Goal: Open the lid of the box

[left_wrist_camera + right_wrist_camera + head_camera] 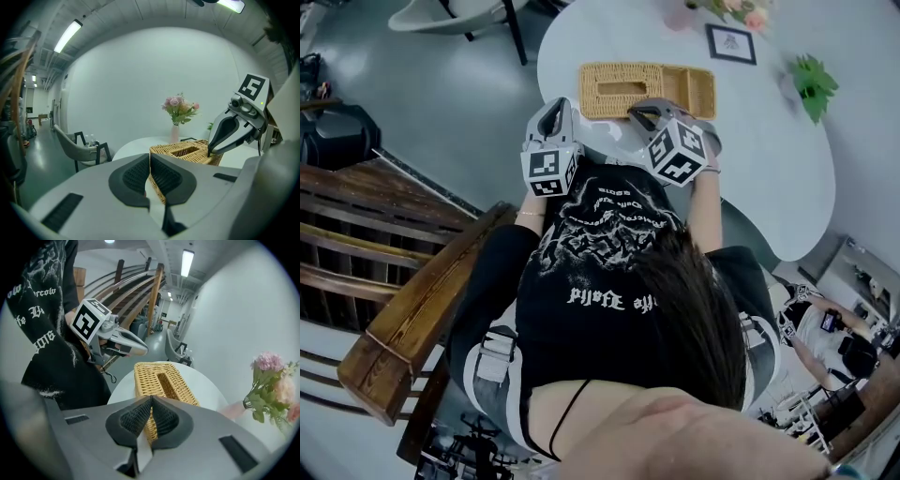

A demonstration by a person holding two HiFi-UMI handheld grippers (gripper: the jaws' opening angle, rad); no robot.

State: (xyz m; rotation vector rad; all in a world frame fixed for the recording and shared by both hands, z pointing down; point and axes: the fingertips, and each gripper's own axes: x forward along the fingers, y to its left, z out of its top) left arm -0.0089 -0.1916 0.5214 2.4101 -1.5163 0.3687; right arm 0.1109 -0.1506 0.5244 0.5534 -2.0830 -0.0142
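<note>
Woven tan wicker box with a slotted lid [647, 90] lies on the white table [769, 159], its long axis running left to right across me. My right gripper [639, 113] sits at the near long edge with its jaws pressed together. My left gripper [554, 103], jaws also together, sits just off the left end.

In the head view, the person's head [694, 309] and torso [600, 272] cover the near edge of the surface [769, 169]. The right gripper [637, 114] overlaps the near rim of the wicker box [619, 89]. Whether its fingers [136, 416] pinch that rim cannot be determined. The flower vase [680, 14] is cut off at the top edge. The print on the framed card [730, 42] is too small to read.
</note>
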